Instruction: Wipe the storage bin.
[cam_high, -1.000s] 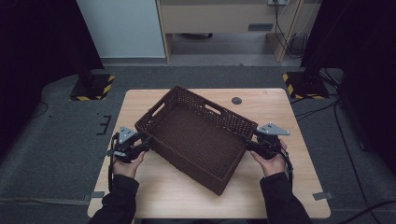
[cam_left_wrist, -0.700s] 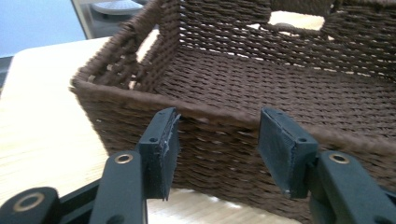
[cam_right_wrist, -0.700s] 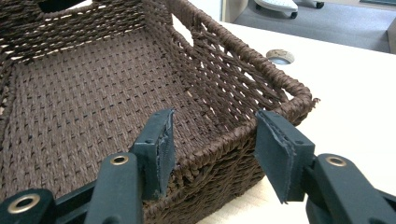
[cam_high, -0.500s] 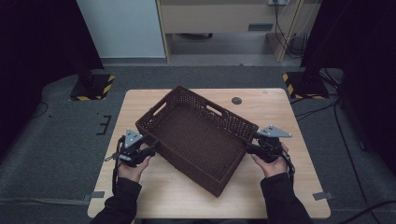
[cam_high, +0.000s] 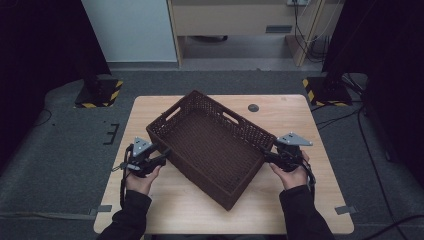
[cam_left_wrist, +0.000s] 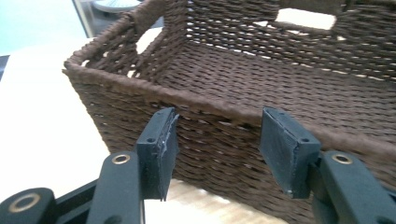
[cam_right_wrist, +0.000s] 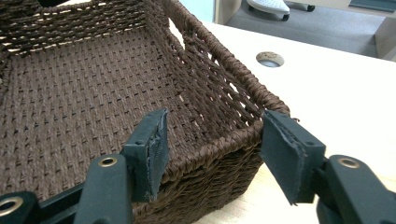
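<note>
I see a brown woven basket (cam_high: 212, 142) sitting askew at the centre of the table (cam_high: 300, 115). My left gripper (cam_high: 161, 156), at its eight o'clock, and right gripper (cam_high: 266, 156), at its four o'clock, have just been opening; both stand spread, gripping nothing.

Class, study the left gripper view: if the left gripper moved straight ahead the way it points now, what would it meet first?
Most likely the outer side wall of the brown woven basket, just below its rim. The left gripper has open jaws aimed squarely at that wall with nothing between them, though exact depth is hard to judge.
</note>
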